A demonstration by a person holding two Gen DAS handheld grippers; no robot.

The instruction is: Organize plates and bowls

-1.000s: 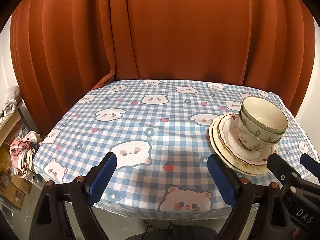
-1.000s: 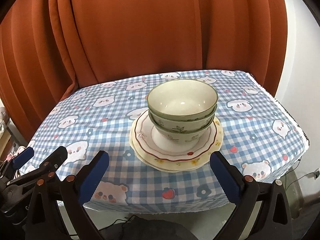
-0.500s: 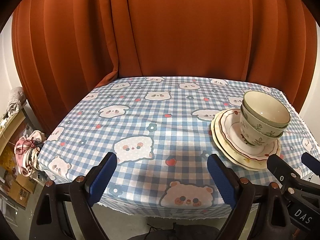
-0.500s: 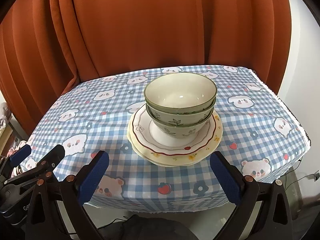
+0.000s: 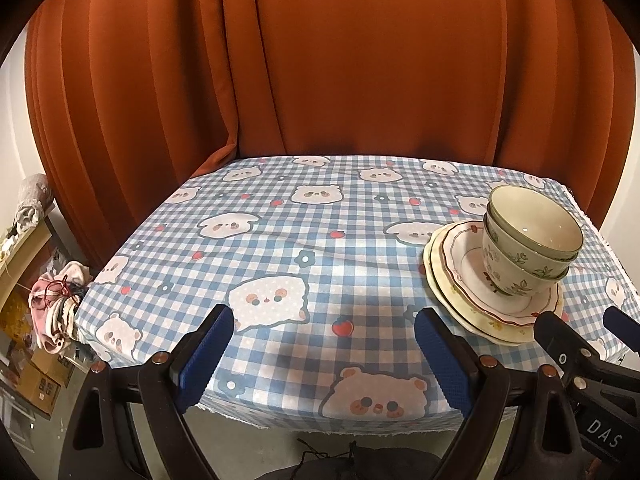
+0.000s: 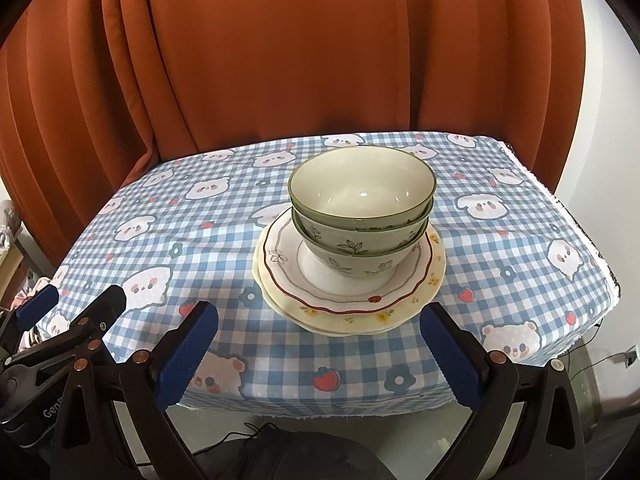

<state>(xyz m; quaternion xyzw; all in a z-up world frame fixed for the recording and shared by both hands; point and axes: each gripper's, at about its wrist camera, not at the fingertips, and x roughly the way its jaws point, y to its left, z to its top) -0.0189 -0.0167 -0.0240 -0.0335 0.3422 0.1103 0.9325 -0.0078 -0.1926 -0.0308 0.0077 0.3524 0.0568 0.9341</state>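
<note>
A checked tablecloth [image 6: 160,216] fills mid-frame, with two stacked plates [image 6: 434,280] at centre carrying two nested bowls [image 6: 362,196]. The right gripper [image 6: 318,350] and left gripper [image 5: 322,350] both gape wide and empty at the lower frame edge. A careless rim grab could likely tip the tall nested stack, sliding it off the plates.

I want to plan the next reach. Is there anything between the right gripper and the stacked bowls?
Nothing visible. The right gripper is open and faces the bowls on the plates; only bare checked tablecloth lies between.
</note>
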